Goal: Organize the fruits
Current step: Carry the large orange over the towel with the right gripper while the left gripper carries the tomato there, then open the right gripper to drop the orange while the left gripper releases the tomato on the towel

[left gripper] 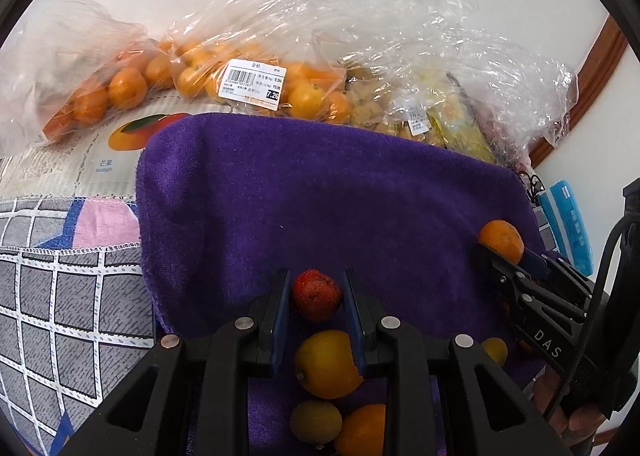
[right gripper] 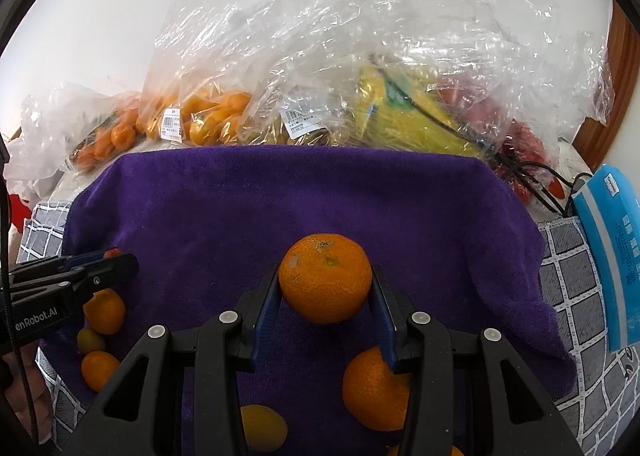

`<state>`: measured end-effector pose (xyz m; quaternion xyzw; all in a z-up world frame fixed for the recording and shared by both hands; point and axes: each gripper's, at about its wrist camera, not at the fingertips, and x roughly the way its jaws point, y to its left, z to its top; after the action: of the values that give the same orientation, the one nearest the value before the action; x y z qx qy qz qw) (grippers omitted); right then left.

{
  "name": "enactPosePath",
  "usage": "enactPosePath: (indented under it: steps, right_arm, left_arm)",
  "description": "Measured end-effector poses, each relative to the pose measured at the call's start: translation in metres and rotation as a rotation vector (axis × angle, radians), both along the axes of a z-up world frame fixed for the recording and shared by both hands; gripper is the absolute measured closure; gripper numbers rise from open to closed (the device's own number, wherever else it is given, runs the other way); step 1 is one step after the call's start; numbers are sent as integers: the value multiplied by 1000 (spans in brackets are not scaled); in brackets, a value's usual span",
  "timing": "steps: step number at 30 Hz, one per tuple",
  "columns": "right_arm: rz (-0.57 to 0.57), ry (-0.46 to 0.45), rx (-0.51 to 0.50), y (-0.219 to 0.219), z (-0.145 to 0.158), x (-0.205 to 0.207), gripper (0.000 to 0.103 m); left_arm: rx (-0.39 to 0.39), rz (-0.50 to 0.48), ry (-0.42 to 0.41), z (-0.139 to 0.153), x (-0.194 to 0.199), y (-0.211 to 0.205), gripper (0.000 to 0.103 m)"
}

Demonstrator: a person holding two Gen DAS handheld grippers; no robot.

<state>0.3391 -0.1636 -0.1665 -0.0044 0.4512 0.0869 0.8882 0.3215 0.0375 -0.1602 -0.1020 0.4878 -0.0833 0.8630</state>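
Observation:
A purple towel [left gripper: 320,192] [right gripper: 304,192] lies spread on the patterned bed cover. My left gripper [left gripper: 316,288] is shut on a small red fruit [left gripper: 317,294] just above the towel; it shows at the left of the right wrist view [right gripper: 108,256]. My right gripper [right gripper: 325,280] is shut on an orange mandarin [right gripper: 325,282] above the towel, and shows at the right of the left wrist view [left gripper: 502,242]. Loose fruits lie on the towel's near part: a yellow-orange fruit [left gripper: 326,364], a small greenish one [left gripper: 316,422], an orange [right gripper: 374,390].
Clear plastic bags of mandarins [left gripper: 248,76] [right gripper: 200,116] and yellow packaged fruit [right gripper: 400,116] lie behind the towel against the white wall. A blue pack [right gripper: 612,256] lies at the right. A printed mat [left gripper: 100,152] lies at the left.

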Motion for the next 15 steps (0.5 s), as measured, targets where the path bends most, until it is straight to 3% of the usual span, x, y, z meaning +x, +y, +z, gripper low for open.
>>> enactPosePath:
  steps: [15]
  right_arm:
    - [-10, 3, 16, -3, 5, -4, 56]
  left_arm:
    - [-8, -10, 21, 0, 1, -3, 78]
